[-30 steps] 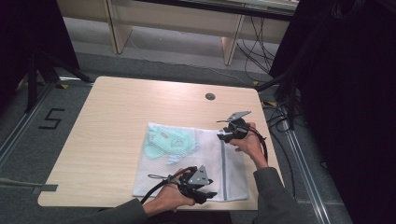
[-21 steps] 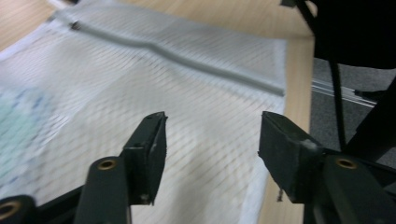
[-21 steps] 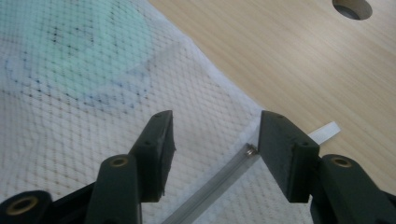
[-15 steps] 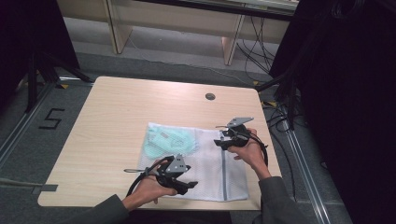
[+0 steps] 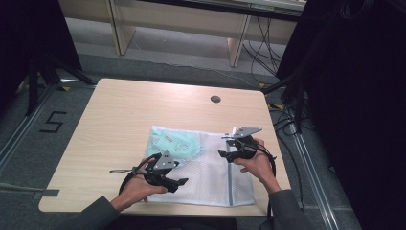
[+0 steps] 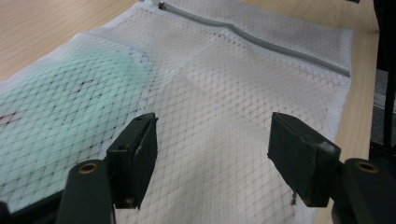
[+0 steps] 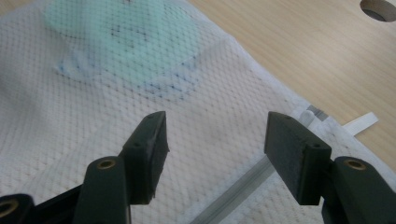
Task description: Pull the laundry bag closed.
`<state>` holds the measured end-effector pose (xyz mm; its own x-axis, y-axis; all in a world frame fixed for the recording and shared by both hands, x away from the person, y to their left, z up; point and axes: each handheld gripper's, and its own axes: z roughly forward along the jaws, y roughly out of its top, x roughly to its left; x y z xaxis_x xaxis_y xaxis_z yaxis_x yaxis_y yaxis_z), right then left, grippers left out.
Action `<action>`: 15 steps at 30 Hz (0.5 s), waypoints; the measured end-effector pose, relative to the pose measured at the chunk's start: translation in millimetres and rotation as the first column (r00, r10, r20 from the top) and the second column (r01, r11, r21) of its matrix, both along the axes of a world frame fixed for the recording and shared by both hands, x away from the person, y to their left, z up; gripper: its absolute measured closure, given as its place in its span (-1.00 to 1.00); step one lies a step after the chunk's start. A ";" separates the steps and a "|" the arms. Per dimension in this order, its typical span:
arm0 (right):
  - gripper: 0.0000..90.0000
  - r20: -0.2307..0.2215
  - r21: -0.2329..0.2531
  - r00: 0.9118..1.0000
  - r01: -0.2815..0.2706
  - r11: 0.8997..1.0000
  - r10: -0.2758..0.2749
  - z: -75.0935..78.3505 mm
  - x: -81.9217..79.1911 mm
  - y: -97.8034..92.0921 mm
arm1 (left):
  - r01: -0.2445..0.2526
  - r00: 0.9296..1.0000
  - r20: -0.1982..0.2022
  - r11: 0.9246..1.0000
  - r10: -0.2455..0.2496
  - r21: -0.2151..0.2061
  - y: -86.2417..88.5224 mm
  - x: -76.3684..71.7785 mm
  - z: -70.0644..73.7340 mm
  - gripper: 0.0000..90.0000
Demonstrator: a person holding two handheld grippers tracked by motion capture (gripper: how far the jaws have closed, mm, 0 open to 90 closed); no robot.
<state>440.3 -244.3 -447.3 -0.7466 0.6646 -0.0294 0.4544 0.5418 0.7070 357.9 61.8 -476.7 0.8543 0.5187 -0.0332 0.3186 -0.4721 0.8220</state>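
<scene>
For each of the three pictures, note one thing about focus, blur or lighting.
High view: the table is evenly lit, the surroundings fall into deep darkness. Left gripper view: the mesh laundry bag is sharp mid-frame, while the green cloth inside looks hazy. Right gripper view: the weave is crisp near the tool, softer toward the table hole.

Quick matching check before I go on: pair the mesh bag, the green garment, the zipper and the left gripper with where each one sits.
1 mesh bag
2 green garment
3 zipper
4 left gripper

a inside the bag, at its far left part
b runs along the bag's right side
c lies flat at the table's near edge
d open over the bag's near left corner

Pairs: 1-c, 2-a, 3-b, 4-d
</scene>
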 end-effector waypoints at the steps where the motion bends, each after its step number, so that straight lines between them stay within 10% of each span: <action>1: -0.13 -0.021 0.009 1.000 0.000 1.000 0.000 0.9 -2.4 0.1 | -0.004 1.000 -0.012 1.000 0.004 0.006 1.8 -0.5 0.0 -0.28; 15: -0.21 -0.008 0.033 1.000 -0.013 0.999 0.013 -5.0 -24.2 -2.5 | -0.041 0.999 0.012 0.999 0.041 0.020 20.6 -4.0 5.2 -0.31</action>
<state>416.1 -246.8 -452.3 -0.7554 0.6553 -0.0012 0.4534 0.5239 0.7211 353.9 82.4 -471.6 0.8326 0.5538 -0.0126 0.3284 -0.4752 0.8163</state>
